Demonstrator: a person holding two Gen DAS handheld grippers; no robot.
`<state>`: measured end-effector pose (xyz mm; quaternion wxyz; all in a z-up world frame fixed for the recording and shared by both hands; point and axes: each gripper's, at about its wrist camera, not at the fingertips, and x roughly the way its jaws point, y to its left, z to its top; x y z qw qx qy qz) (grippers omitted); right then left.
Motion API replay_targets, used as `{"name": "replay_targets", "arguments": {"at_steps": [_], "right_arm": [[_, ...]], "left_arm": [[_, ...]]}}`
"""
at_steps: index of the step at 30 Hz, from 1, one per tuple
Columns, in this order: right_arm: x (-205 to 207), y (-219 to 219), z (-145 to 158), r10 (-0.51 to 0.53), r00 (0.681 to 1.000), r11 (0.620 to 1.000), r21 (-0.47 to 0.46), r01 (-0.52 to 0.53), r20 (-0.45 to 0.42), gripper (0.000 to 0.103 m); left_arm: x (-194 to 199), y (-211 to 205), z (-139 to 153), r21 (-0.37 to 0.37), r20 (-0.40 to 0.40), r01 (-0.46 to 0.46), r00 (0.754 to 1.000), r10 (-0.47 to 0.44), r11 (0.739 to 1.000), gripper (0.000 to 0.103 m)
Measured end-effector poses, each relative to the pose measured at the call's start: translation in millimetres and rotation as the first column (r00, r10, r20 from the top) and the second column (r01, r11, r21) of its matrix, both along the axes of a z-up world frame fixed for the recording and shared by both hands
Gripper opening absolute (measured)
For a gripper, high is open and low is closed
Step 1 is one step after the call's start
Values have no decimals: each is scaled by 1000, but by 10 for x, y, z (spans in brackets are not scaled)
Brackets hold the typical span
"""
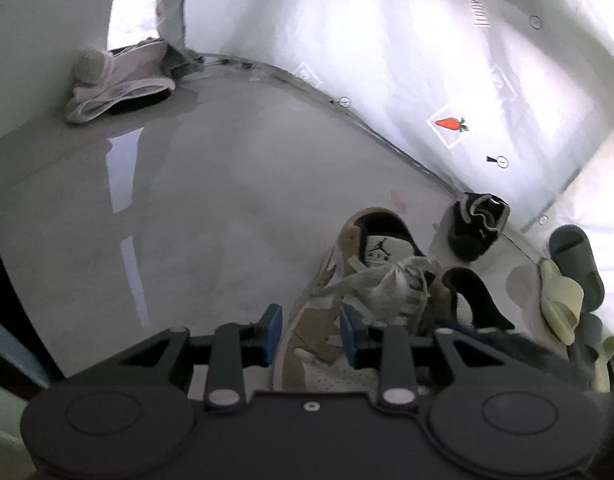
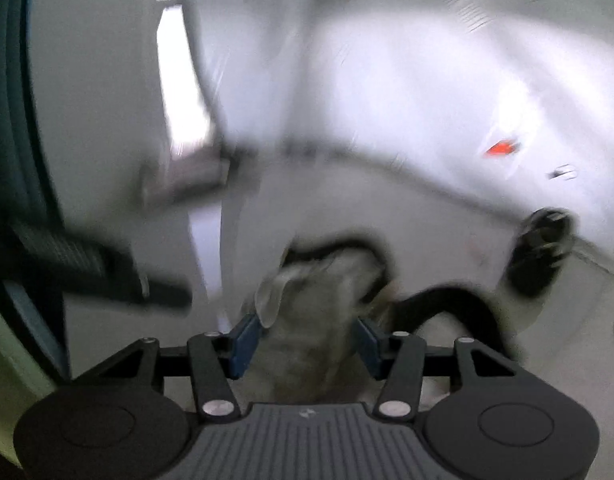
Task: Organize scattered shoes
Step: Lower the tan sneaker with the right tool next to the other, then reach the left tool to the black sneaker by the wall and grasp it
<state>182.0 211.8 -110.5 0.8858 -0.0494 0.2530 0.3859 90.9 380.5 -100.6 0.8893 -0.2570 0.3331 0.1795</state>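
We see a glossy grey floor (image 1: 211, 200) that meets a white sheet (image 1: 387, 48) printed with a small strawberry (image 1: 451, 123). Our left gripper (image 1: 311, 334) hangs low over a tan and white sneaker (image 1: 371, 264) with loose laces; its blue pads (image 1: 272, 330) sit on either side of the shoe's forepart, jaws spread, and we cannot tell whether they touch it. To the right of the sneaker lie a black shoe (image 1: 477, 230), a dark grey slide (image 1: 577, 266) and a pale green slide (image 1: 561, 304), the two slides overlapping. A pale pink slipper (image 1: 119, 84) with a pompom rests far off by the wall.

The right wrist view is blurred: our right gripper (image 2: 309, 342) straddles a tan shoe (image 2: 319, 300), jaws spread, contact unclear.
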Motion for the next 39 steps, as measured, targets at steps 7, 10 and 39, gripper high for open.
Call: {"name": "replay_targets", "arguments": {"at_steps": [7,10,39], "right_arm": [[341,-984,-459,-95,926,991,52,123,-366,56],[370,-961,-607,-19,910,994,92,62,-414,54],[200,-1375,-372,-299,926,949,29,313,-230,103]], "left_arm": [[194,-34,-30,-14,6,66,998,-66,998,33],[313,-98,-15,-4,10,111,994,-111,994,33],[444,-721,45,27,18,269,963,-269,963,59]]}}
